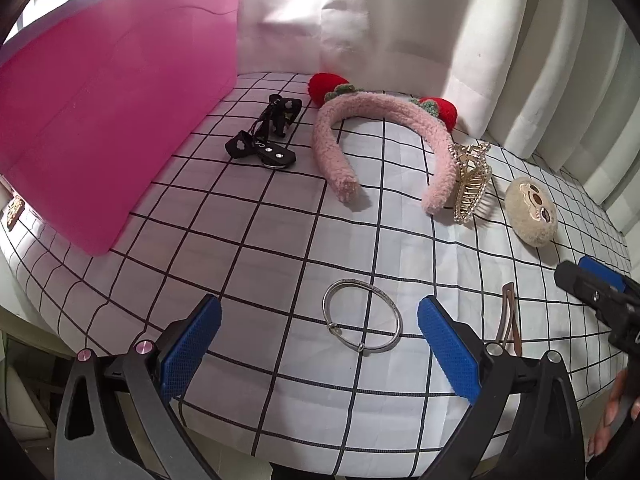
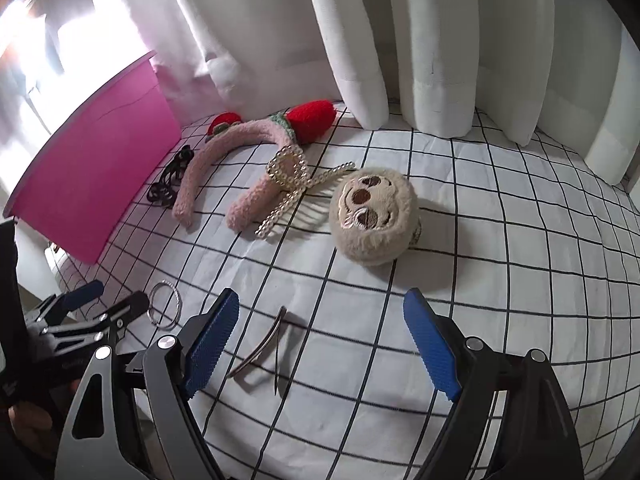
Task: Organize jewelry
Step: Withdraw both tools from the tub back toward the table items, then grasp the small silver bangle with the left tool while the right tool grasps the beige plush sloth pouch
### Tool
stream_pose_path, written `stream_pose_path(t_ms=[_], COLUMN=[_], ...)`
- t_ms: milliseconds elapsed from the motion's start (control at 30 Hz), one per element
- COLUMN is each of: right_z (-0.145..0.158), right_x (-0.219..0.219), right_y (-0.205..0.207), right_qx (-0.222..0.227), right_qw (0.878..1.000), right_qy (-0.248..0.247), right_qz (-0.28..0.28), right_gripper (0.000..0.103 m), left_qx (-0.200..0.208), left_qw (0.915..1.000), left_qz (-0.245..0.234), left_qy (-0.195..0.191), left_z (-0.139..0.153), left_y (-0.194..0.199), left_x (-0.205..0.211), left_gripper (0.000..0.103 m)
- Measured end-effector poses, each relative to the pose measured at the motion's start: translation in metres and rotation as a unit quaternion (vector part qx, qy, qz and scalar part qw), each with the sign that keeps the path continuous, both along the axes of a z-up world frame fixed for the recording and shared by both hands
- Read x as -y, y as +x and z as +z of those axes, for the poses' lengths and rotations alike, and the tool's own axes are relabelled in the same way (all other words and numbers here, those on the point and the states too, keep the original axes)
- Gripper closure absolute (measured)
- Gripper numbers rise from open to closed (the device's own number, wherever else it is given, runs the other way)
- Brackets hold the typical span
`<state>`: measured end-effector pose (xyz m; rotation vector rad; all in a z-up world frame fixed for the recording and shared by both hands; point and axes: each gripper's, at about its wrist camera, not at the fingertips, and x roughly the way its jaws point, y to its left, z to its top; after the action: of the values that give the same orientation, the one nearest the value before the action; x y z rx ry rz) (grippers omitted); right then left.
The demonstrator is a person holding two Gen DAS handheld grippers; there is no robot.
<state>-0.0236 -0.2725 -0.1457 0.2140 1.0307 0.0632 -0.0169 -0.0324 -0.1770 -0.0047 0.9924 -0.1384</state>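
A silver bangle (image 1: 362, 314) lies on the checked cloth between the blue pads of my open left gripper (image 1: 320, 344); it also shows in the right wrist view (image 2: 165, 304). My right gripper (image 2: 320, 344) is open and empty above the cloth, with a brown snap hair clip (image 2: 264, 350) just inside its left finger. The clip also shows in the left wrist view (image 1: 509, 316). A pink fuzzy headband with red strawberries (image 1: 384, 140), a gold pearl claw clip (image 1: 472, 184), a plush sloth-face piece (image 2: 374, 216) and black hair ties (image 1: 264, 132) lie farther back.
A pink storage box (image 1: 108, 120) stands at the left on the cloth. White curtains (image 2: 440, 40) hang behind the table. The table's front edge is close below both grippers. The right gripper shows at the right edge of the left wrist view (image 1: 600, 288).
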Motion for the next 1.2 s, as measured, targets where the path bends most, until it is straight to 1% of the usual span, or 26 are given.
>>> stream_pose_path(t_ms=[133,233,333,433,633,733,867,933,967,1000,1033,1100,1200], right_z=[-0.005,-0.011,-0.015,-0.021,-0.033,-0.038,-0.048,-0.049,-0.05,-0.052,-0.055,-0.056,-0.056], right_x=[0.006,0.009,0.01,0.011,0.016,0.017,0.02,0.018,0.016,0.013,0.009,0.01,0.009], right_y=[0.017,0.029,0.038,0.047,0.061,0.069,0.077,0.078,0.079,0.079,0.08,0.079,0.081], right_qx=[0.005,0.001,-0.002,-0.008,-0.018,-0.025,-0.039,-0.033,-0.031,-0.029,-0.026,-0.018,-0.017], right_qw=[1.0,1.0,0.999,0.999,0.999,0.998,0.997,0.997,0.996,0.995,0.994,0.995,0.995], right_qy=[-0.015,-0.022,-0.032,-0.041,-0.05,-0.056,-0.061,-0.072,-0.082,-0.093,-0.102,-0.098,-0.1], right_qz=[-0.009,-0.005,-0.001,-0.002,-0.005,-0.005,-0.005,-0.001,0.002,0.009,0.019,0.015,0.013], right_gripper=[0.022,0.022,0.022,0.022,0.022,0.022,0.022,0.022,0.021,0.013,0.009,0.009,0.009], left_qx=[0.0,0.002,0.003,0.011,0.002,0.014,0.024,0.026,0.027,0.028,0.032,0.045,0.048], left_qw=[1.0,1.0,0.9999,0.9998,0.9998,0.9991,0.9991,0.9991,0.9991,0.9991,0.999,0.9984,0.9983], left_qz=[-0.001,-0.002,-0.008,-0.015,-0.014,-0.019,-0.015,-0.011,-0.009,-0.007,-0.005,-0.005,-0.004], left_qy=[-0.004,-0.002,-0.009,0.004,0.01,0.035,0.032,0.032,0.031,0.032,0.032,0.033,0.032], left_z=[-0.007,-0.011,-0.014,-0.018,-0.029,-0.032,-0.033,-0.033,-0.033,-0.033,-0.034,-0.035,-0.035], left_y=[0.001,0.0,-0.002,0.001,0.01,0.01,0.008,0.008,0.008,0.008,0.008,0.006,0.006], left_x=[0.006,0.011,0.015,0.021,0.027,0.034,0.034,0.034,0.034,0.034,0.035,0.036,0.036], left_gripper=[0.006,0.006,0.006,0.006,0.006,0.006,0.005,0.005,0.005,0.005,0.005,0.006,0.006])
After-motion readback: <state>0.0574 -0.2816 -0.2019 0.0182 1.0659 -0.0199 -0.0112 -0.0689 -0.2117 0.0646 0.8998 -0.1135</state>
